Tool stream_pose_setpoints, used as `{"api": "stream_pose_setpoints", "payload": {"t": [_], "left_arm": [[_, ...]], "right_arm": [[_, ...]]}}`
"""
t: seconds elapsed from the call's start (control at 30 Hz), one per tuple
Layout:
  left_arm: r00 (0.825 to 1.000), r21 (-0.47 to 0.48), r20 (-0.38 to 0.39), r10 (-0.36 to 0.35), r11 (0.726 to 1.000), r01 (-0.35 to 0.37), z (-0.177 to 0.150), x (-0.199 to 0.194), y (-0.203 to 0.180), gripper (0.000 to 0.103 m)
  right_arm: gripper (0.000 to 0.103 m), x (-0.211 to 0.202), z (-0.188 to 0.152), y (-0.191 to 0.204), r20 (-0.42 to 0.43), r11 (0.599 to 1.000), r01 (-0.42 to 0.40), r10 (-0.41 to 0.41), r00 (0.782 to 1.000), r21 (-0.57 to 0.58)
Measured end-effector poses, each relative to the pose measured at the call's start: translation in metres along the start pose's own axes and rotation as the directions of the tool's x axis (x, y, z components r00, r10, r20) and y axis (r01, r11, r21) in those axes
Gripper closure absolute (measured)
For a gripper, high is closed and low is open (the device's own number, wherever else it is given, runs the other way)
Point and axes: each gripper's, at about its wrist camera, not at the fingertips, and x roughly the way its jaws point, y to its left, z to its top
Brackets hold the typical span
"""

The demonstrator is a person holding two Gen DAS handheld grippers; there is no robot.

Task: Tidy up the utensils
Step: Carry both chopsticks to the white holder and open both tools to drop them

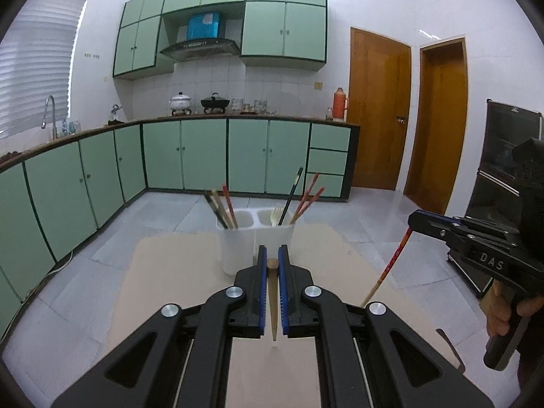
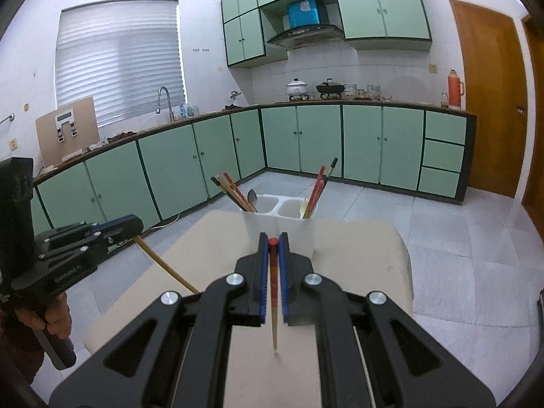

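My left gripper [image 1: 272, 251] is shut on a plain wooden chopstick [image 1: 273, 292] that hangs tip-down above the beige table [image 1: 163, 272]. My right gripper [image 2: 272, 236] is shut on a red-topped chopstick [image 2: 273, 272], also tip-down over the table [image 2: 360, 255]. Each gripper shows in the other's view: the right gripper [image 1: 413, 219] with the red chopstick [image 1: 391, 261], the left gripper [image 2: 137, 226] with the wooden chopstick [image 2: 166, 265]. Just beyond both stands a white two-compartment holder [image 1: 238, 241] [image 2: 295, 234] with several chopsticks, a fork and a spoon in it.
A person's hand [image 1: 503, 316] grips the right tool's handle. Green cabinets [image 1: 204, 153] line the far wall and left side across a tiled floor [image 1: 374, 224]. A black appliance [image 1: 503, 170] stands at the right, past the table's edge.
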Motion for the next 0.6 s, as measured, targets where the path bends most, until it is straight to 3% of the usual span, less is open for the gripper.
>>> {"api": "stream_pose_setpoints", "payload": {"t": [0.3, 0.6], "left_arm": [[0.995, 0.019, 0.096, -0.01, 1.0, 0.009, 0.035, -0.006, 0.0, 0.097], [0.967, 0.06, 0.255, -0.002, 0.998, -0.013, 0.105, 0.011, 0.001, 0.097]], "right_arm": [[0.098, -0.006, 0.038, 0.002, 0.052, 0.999, -0.025, 0.027, 0.998, -0.039], [0.098, 0.009, 0.116, -0.002, 0.195, 0.997, 0.009, 0.007, 0.981, -0.082]]}}
